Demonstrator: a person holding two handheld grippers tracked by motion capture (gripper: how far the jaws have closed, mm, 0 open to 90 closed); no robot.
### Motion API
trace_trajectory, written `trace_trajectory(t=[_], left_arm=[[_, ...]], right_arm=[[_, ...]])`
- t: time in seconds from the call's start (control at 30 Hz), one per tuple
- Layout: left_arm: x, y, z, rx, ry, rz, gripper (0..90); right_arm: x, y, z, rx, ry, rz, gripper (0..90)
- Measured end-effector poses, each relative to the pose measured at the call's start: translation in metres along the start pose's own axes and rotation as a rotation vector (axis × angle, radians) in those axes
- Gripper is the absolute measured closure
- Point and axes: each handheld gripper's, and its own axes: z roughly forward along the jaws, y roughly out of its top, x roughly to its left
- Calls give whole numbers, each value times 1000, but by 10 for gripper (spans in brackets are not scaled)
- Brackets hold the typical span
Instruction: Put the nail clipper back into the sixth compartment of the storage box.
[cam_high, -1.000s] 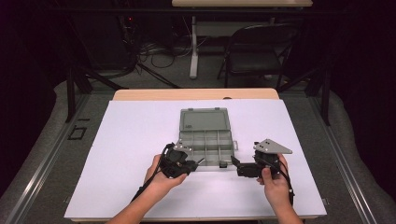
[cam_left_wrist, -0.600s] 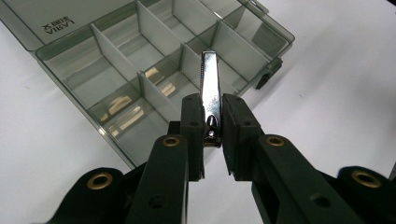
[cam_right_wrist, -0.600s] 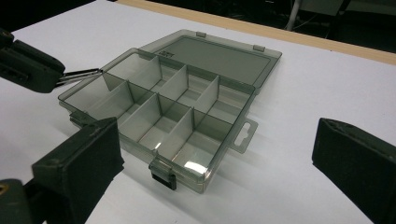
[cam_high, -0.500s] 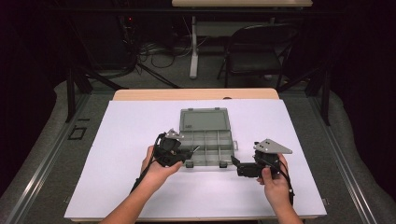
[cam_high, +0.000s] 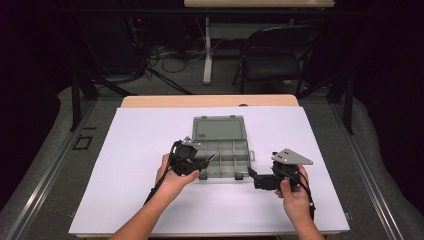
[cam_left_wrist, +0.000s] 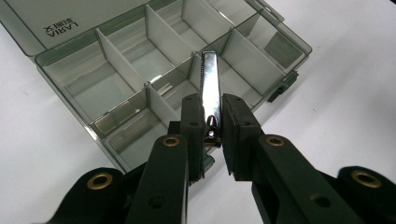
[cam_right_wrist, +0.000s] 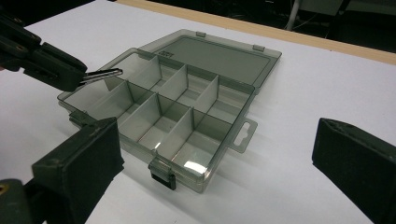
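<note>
A grey plastic compartment box (cam_high: 220, 141) lies open in the middle of the white table, its lid (cam_high: 218, 128) flat behind it. My left gripper (cam_high: 207, 161) is at the box's near-left corner, shut on a shiny metal nail clipper (cam_left_wrist: 210, 88). The clipper sticks out past the jaws above the near-left compartments (cam_left_wrist: 135, 133). From the right gripper view the clipper (cam_right_wrist: 103, 73) hangs over the box's left edge (cam_right_wrist: 70, 95). My right gripper (cam_high: 252, 175) is just off the near-right corner of the box. It is open with nothing between its fingers (cam_right_wrist: 86, 156).
The compartments of the box (cam_right_wrist: 252, 100) look empty. A front latch (cam_right_wrist: 161, 176) and a hang tab (cam_right_wrist: 243, 135) stick out from the box. White table surface (cam_high: 140, 135) spreads on all sides. A folding chair (cam_high: 280, 55) stands beyond the table.
My left gripper has moved forward and toward the box's near-left corner, carrying the nail clipper. The right gripper has stayed where it was.
</note>
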Motion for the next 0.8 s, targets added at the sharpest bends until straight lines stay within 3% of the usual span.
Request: trace_trajectory(t=[0.8], left_arm=[[2,5,26,45,25,-24,792]], right_arm=[[0,-1,1,1,0,1,11]])
